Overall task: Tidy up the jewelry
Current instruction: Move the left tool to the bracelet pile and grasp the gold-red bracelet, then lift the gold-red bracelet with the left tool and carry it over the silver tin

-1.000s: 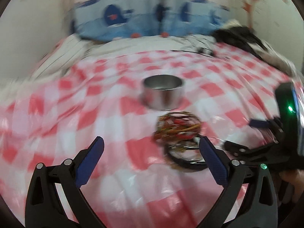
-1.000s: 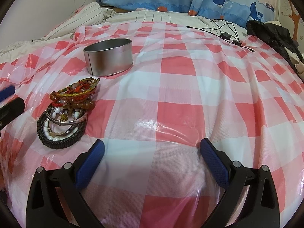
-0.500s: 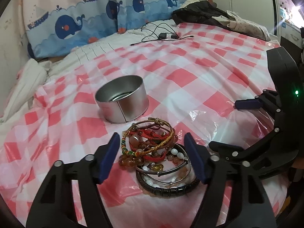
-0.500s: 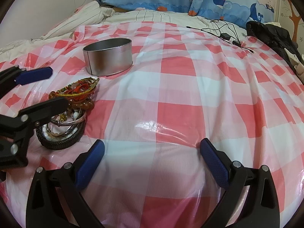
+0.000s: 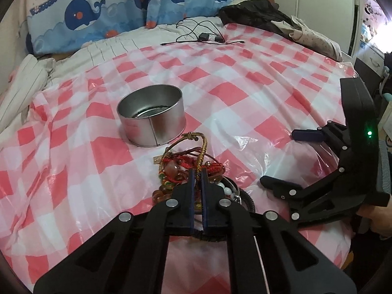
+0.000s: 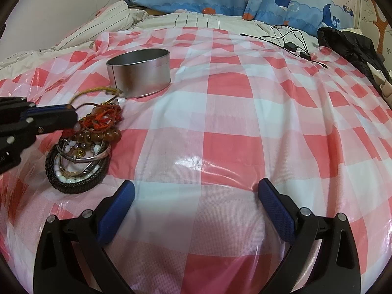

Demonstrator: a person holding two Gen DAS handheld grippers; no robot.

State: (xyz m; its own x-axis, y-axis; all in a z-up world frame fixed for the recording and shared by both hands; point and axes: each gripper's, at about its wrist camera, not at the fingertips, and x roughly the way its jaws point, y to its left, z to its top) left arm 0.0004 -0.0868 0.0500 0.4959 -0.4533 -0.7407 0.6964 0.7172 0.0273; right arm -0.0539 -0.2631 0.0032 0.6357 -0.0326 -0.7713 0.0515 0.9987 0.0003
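A pile of bracelets (image 5: 186,169) lies on the red-and-white checked sheet, just in front of a round silver tin (image 5: 150,115). My left gripper (image 5: 198,171) is shut on a gold braided cord bracelet (image 5: 202,147) at the top of the pile; the cord rises out of the jaws. In the right wrist view the pile (image 6: 83,147) is at the left, the tin (image 6: 138,72) behind it, and the left gripper (image 6: 71,116) reaches in from the left edge. My right gripper (image 6: 196,203) is open and empty, low over the sheet to the right of the pile.
Whale-print pillows (image 5: 122,12) line the back. Black cables with adapters (image 5: 203,36) lie at the far edge of the sheet. Dark clothes (image 5: 257,17) are heaped at the back right. A striped quilt (image 6: 110,24) is bunched at the left.
My left gripper has closed from wide open onto the gold cord bracelet at the top of the pile. The right gripper has stayed still and open.
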